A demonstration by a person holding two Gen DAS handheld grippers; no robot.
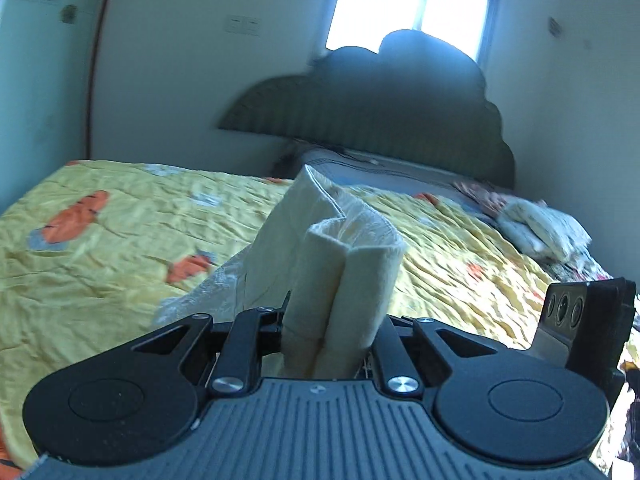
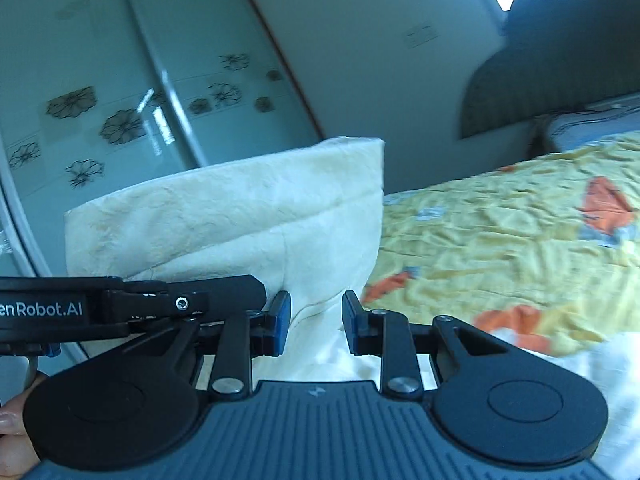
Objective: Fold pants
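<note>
The cream pants [image 1: 340, 248] are bunched upright between the jaws of my left gripper [image 1: 332, 336], which is shut on the folded fabric and holds it above the bed. In the right wrist view the same pants [image 2: 240, 216] hang as a wide folded panel. My right gripper [image 2: 316, 324] has its blue pads [image 2: 282, 320] set on either side of the cloth with fabric filling the gap; it looks shut on the pants. The left gripper's body [image 2: 132, 304] shows at the left of that view.
A yellow quilt with orange patches [image 1: 100, 248] covers the bed. A dark headboard [image 1: 380, 108] and pillow stand at the far end. A crumpled cloth [image 1: 544, 228] lies at the right. A glass wardrobe door with flower patterns [image 2: 120, 100] stands at the left.
</note>
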